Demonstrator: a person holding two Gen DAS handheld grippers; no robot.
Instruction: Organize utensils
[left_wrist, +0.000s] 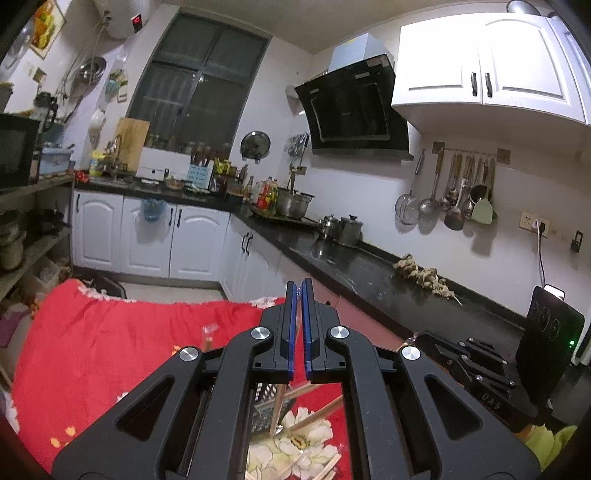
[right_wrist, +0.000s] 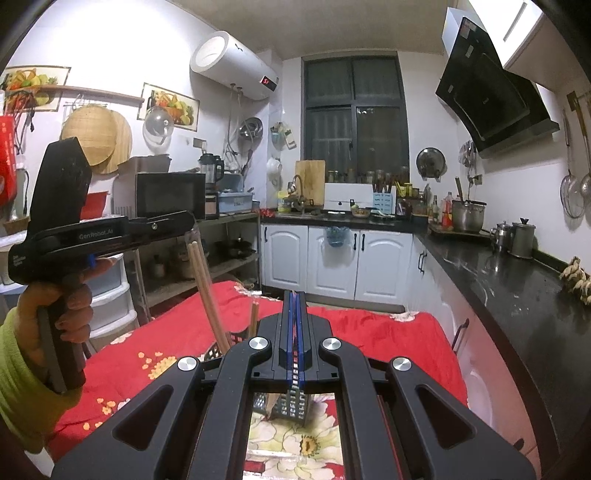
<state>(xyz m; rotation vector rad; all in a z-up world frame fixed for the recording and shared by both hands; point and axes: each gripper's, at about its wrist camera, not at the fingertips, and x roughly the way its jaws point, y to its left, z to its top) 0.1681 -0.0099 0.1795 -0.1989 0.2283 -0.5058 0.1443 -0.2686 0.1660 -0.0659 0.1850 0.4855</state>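
A perforated metal utensil holder stands on the red flowered tablecloth. My right gripper is shut on the holder's rim and is above it. Wooden chopsticks stick up from the holder at its left side. In the left wrist view the holder shows under the gripper body, with loose chopsticks lying on the cloth beside it. My left gripper is nearly shut with a thin gap and holds nothing. It is raised at the left in the right wrist view.
A black countertop runs along the right with pots and ginger roots. White cabinets stand behind the table. A shelf rack with a microwave is at the left. Ladles hang on the wall.
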